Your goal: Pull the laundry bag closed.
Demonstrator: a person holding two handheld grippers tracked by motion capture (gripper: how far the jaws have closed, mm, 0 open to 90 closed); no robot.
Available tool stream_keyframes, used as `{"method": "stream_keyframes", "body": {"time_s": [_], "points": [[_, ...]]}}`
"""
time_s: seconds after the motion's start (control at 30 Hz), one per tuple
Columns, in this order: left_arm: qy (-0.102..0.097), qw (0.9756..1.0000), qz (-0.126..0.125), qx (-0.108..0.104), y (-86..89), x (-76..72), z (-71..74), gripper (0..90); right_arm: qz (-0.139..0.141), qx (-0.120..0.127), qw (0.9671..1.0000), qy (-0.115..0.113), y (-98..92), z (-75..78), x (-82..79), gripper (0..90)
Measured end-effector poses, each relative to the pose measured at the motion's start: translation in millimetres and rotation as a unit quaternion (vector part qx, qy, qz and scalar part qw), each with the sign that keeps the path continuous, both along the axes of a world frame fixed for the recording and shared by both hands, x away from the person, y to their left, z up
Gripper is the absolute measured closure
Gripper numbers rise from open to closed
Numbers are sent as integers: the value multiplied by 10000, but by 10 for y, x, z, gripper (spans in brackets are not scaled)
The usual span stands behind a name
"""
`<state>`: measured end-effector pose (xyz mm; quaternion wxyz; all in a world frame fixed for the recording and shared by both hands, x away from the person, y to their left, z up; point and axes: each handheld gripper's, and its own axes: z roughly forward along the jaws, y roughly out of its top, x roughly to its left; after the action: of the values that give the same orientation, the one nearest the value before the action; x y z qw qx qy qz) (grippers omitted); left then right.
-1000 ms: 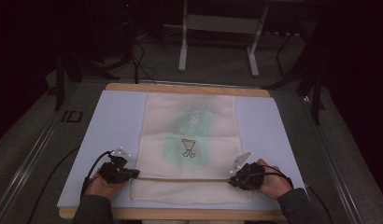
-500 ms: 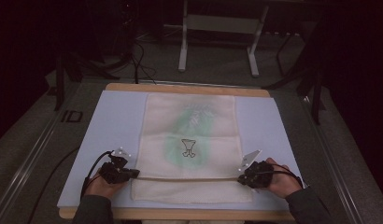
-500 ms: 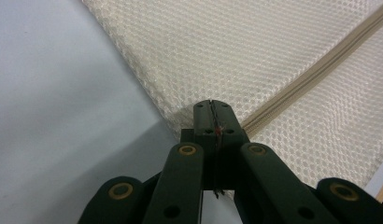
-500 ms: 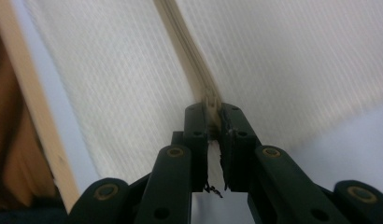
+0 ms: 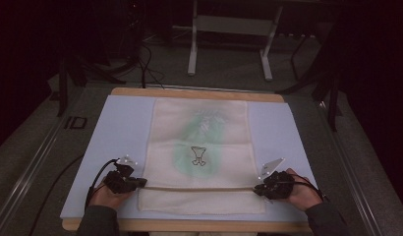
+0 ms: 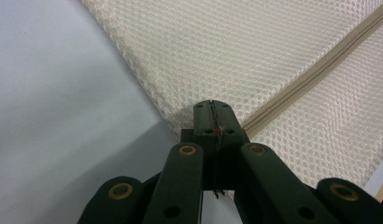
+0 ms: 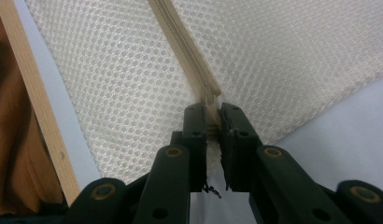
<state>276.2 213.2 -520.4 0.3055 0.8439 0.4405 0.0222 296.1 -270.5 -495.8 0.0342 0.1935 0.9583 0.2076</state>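
On the counter [image 5: 121,123], covered by a pale blue sheet, a cream mesh bag [image 5: 199,157] lies flat in the middle, with a faint green shape and a small dark drawing showing through it. A zipper [image 5: 199,187] runs straight across the bag near the person's edge, from one side to the other.

The left tongs [image 5: 140,183] sit at the left end of the zipper. In the left gripper view the two black jaws are pressed together with only a hairline seam between them, and the corner of the bag [image 6: 255,60] is pinched under their tips, just where the zipper tape [image 6: 315,70] ends.

The right tongs [image 5: 257,189] sit at the right end of the zipper. In the right gripper view the jaws stand narrowly apart, having just been opening, and the zipper's pull end [image 7: 212,101] lies in the gap between them; the pads hardly seem to press on it. The wooden edge [image 7: 35,116] of the counter runs along the left of that view.

Each hand [image 5: 108,196] rests low on the sheet, well apart from the other hand [image 5: 300,191].
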Motion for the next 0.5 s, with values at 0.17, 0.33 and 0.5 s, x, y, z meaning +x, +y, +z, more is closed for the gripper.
{"method": "stream_keyframes", "body": {"time_s": [0.17, 0.33, 0.5], "points": [[-48, 10000, 25, 28, -14, 0, 3, 899, -123, 185, 9997, -40, -45, 9, -3, 711], [-119, 9999, -74, -42, 9, -2, -9, 897, -310, 603, 9976, -142, -137, 58, -22, 661], [-142, 9997, -126, -180, 28, -6, -5, 874, -462, 901, 9945, -269, -178, 48, -41, 615]]}}
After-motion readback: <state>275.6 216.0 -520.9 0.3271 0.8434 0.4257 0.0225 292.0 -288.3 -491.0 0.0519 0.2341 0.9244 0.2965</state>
